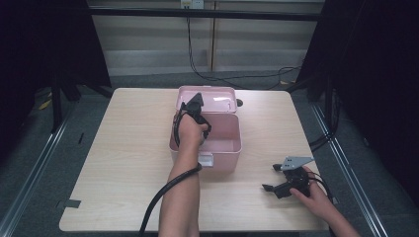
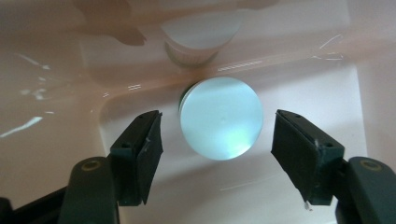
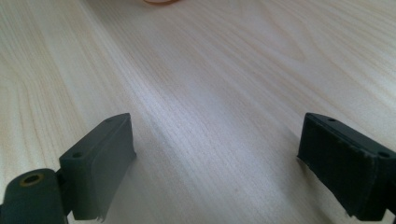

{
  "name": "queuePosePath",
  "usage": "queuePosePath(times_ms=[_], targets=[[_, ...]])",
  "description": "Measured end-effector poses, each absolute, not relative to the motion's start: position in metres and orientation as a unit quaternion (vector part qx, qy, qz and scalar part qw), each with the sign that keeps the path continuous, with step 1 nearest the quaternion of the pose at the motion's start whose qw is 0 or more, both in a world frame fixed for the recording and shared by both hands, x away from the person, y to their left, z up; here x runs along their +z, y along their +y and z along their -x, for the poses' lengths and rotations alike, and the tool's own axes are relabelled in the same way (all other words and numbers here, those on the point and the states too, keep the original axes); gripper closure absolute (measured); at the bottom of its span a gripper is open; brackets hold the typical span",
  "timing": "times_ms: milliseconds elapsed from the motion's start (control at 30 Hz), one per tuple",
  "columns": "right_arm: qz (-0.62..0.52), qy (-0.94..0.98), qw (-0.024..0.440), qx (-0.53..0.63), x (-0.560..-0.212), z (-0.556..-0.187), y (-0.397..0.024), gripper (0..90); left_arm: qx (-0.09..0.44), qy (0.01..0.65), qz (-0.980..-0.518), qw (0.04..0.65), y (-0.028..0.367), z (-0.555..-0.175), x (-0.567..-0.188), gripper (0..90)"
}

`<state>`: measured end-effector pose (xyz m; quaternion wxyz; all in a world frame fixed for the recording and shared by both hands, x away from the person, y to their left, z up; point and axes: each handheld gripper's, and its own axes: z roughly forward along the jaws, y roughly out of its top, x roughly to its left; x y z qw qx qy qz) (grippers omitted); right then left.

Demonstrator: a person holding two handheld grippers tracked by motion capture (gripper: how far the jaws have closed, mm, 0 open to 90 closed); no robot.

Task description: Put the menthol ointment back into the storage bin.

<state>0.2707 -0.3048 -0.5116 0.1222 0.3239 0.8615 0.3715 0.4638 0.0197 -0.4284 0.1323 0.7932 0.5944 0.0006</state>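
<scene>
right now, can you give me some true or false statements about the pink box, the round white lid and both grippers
1. The pink box stands open. True.
2. The left gripper clamps the round white lid. False: the pads stand apart from it on both sides.
3. The right gripper reaches into the box. False: it is over the table, to the box's right.
4. The right gripper's jaws are wide apart with nothing between them. True.
5. The lid's container is inside the box. True.

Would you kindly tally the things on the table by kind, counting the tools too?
Pink box: 1
White-capped container inside the box: 1
Tools: 2, left tool and right tool
Total: 4
</scene>
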Motion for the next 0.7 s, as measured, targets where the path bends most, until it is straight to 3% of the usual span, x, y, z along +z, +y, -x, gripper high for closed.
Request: queuePosePath(times_ms=[333, 700], targets=[[-0.323, 0.862, 0.122, 0.371, -0.512, -0.271, -0.305, 10.0, 0.000, 0.587, -0.797, 0.139, 0.023, -0.462, -0.420, 23.5], [-0.324, 0.862, 0.122, 0.371, -0.512, -0.271, -0.305, 10.0, -0.011, 0.581, -0.801, 0.145, 0.022, -0.459, -0.407, 20.1]])
